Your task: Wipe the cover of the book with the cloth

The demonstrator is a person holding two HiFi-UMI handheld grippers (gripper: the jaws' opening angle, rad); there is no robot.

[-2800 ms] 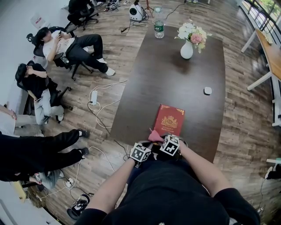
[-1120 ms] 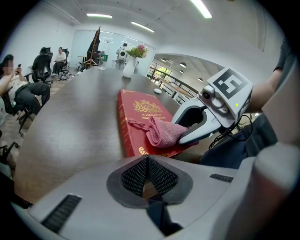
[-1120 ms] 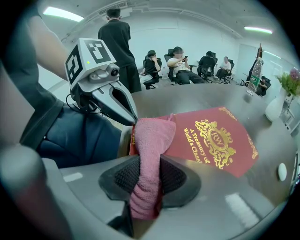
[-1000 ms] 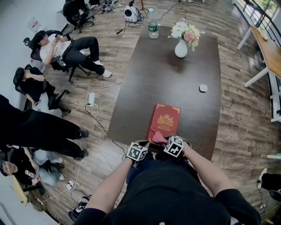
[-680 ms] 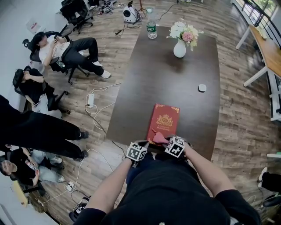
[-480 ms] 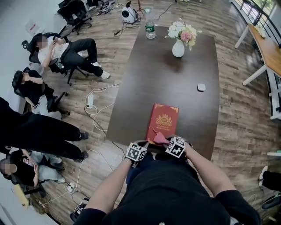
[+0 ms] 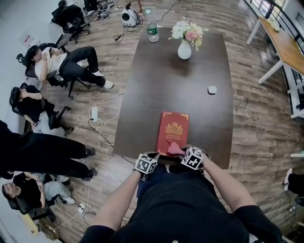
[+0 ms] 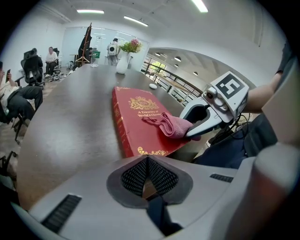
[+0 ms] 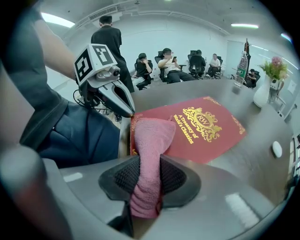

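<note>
My R gripper (image 9: 149, 180) is clamped on the pink terry cloth (image 9: 152, 136), which lies on the near edge of the red hardcover book w/ gold crest (image 9: 211, 131), at the near end of the dark wooden table (image 7: 190, 90). L gripper (image 8: 147, 176) is closed on nothing. The wipe looks barely begun, w/ most of the cover left.

1. Floor (image 7: 266, 118): brown wood-look planks throughout.
2. Long dark table (image 7: 190, 90) at centre. At its far end stand a white vase of flowers (image 7: 184, 49) and a water bottle (image 7: 152, 31). A small white object (image 7: 212, 89) lies near its right edge.
3. Light wooden desk (image 7: 285, 45) on white legs, far right.
4. Black office chairs (image 7: 71, 15) along the left side, with seated persons (image 7: 66, 59) there.
5. Power strip (image 7: 93, 113) with loose white cables on the floor, left of the table.
6. Walls (image 9: 197, 33) white; ceiling strip lights (image 8: 89, 11) lit.
</note>
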